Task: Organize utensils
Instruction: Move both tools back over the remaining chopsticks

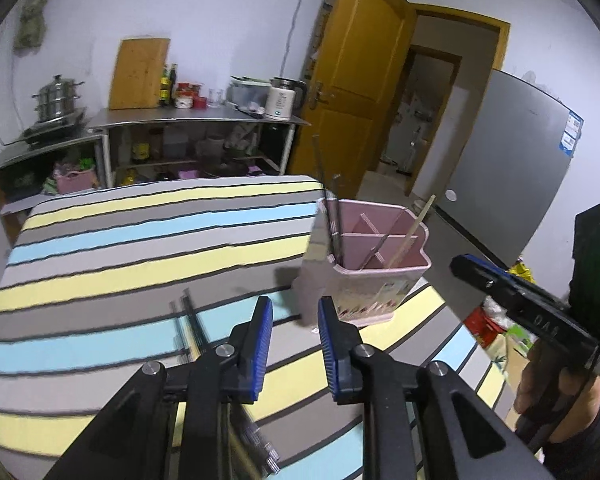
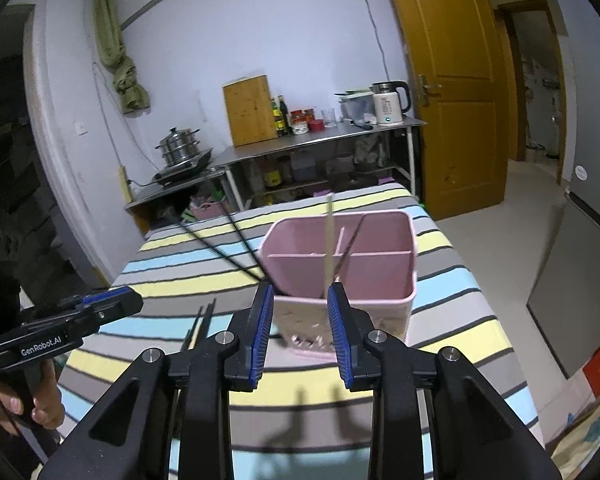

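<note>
Setting: a table under a striped cloth (image 1: 100, 240) in grey, yellow and blue, in a small kitchen.

Holder: a pink utensil holder (image 2: 380, 300), split into compartments, stands upright near the table's right edge, toward its far right corner in the left wrist view (image 1: 380, 276).

Already in the holder: a pale wooden chopstick (image 2: 329, 240) and a dark one (image 2: 354, 240) lean in the middle compartments; two more dark sticks (image 2: 244, 252) lean out over the holder's left rim.

Loose utensils: a pair of dark chopsticks (image 2: 198, 326) lies flat on the cloth, left of the holder and toward the near edge. Their long axis runs roughly near-to-far, slightly slanted. In the left wrist view they lie just left of that gripper's fingers (image 1: 192, 320), blurred.

Left gripper: (image 1: 294, 344) its jaws stand apart with nothing between them; it hovers above the cloth, the loose pair just below and to its left.

Right gripper: (image 2: 300, 330) its jaws stand apart and hold nothing; it faces the holder's near wall, close in front.

Key relation: the left gripper looks nearer the loose pair, so it seems the likelier hand to take them, closing across their length. The holder then lies ahead and to the right.
</note>
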The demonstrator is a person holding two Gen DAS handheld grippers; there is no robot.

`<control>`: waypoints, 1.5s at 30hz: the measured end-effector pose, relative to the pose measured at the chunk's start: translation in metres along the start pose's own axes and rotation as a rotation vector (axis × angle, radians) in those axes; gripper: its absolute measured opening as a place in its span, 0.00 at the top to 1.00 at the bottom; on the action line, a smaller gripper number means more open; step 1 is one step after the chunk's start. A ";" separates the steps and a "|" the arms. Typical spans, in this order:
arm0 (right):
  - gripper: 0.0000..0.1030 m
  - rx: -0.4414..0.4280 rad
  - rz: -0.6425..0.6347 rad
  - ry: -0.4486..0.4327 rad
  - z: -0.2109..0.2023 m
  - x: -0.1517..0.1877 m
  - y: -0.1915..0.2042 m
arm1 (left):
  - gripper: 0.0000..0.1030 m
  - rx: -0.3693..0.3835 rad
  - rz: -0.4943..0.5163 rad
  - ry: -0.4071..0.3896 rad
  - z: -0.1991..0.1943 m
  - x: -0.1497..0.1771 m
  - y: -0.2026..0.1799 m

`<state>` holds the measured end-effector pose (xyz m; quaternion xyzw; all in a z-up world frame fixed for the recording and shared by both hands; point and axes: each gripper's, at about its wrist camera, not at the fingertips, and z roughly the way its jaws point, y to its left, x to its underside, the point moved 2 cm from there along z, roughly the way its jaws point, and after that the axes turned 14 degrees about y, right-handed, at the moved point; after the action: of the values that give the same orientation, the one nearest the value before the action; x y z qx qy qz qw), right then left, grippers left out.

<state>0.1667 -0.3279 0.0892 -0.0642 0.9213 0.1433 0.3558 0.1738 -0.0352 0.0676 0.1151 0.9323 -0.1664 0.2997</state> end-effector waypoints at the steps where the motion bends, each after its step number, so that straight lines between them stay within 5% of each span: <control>1: 0.72 -0.004 -0.005 0.001 -0.001 0.003 0.003 | 0.78 -0.010 -0.005 -0.004 -0.003 0.005 0.003; 19: 0.72 -0.097 -0.114 0.106 0.024 0.050 0.058 | 0.78 -0.104 -0.113 0.031 -0.004 0.075 0.046; 37: 0.72 -0.125 -0.162 0.262 0.094 0.070 0.080 | 0.78 -0.155 -0.185 0.161 0.095 0.072 0.091; 45: 0.72 -0.128 -0.156 0.288 0.110 0.071 0.079 | 0.78 -0.183 -0.176 0.161 0.104 0.070 0.095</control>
<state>0.1670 -0.2198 -0.0188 -0.1781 0.9439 0.1628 0.2253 0.2027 0.0204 -0.0768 0.0182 0.9711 -0.0964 0.2175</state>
